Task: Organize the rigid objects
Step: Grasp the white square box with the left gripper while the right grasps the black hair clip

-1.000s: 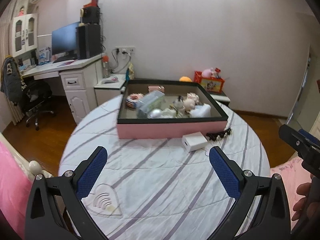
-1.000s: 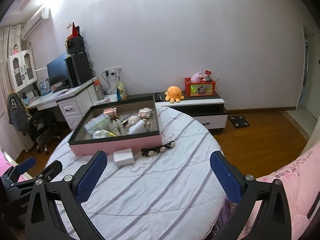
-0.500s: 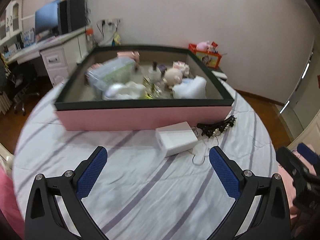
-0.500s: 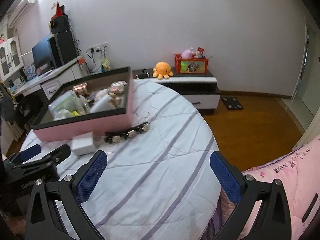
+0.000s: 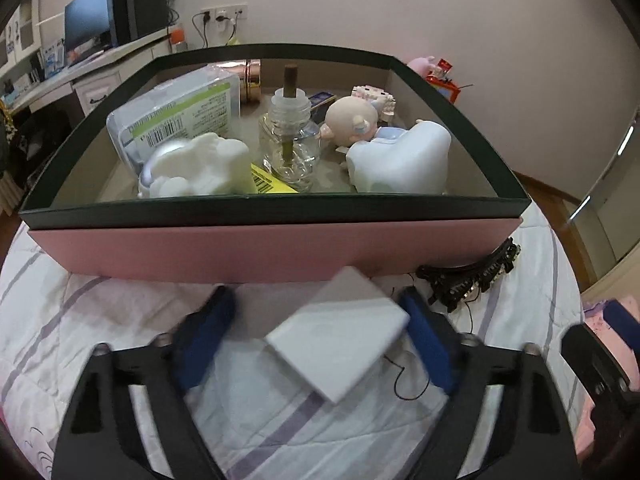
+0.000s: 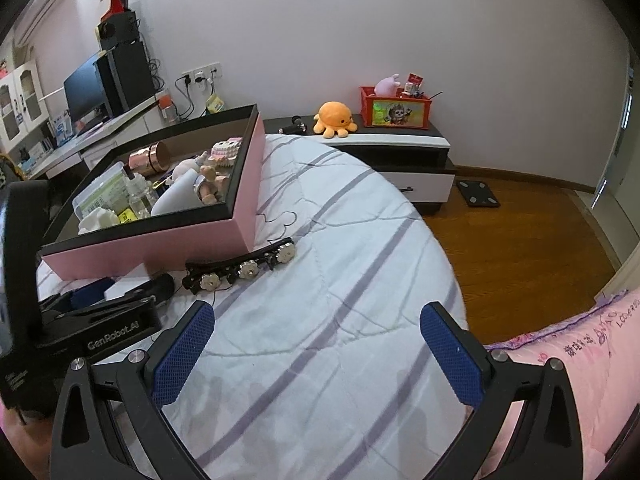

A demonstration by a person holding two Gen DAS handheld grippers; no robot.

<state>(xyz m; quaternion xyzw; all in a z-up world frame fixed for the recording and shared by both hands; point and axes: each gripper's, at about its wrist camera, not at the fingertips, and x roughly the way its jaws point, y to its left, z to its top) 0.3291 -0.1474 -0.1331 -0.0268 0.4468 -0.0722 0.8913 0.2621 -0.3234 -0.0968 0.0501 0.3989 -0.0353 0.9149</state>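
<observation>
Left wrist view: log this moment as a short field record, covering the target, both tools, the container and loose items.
target: white box on the striped bedspread, in front of the pink tray
left tool: jaws closing, white box between them, pads not clearly pressing yet
right tool: open, nothing between its fingers
tray contents: glass bottle, doll figure, white items, packaged box
loose items: black flowered hair clip beside the tray

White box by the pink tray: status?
Left tongs closing around white box, left pad not yet touching. Right tongs open, empty. Black hair clip lies close right.
</observation>
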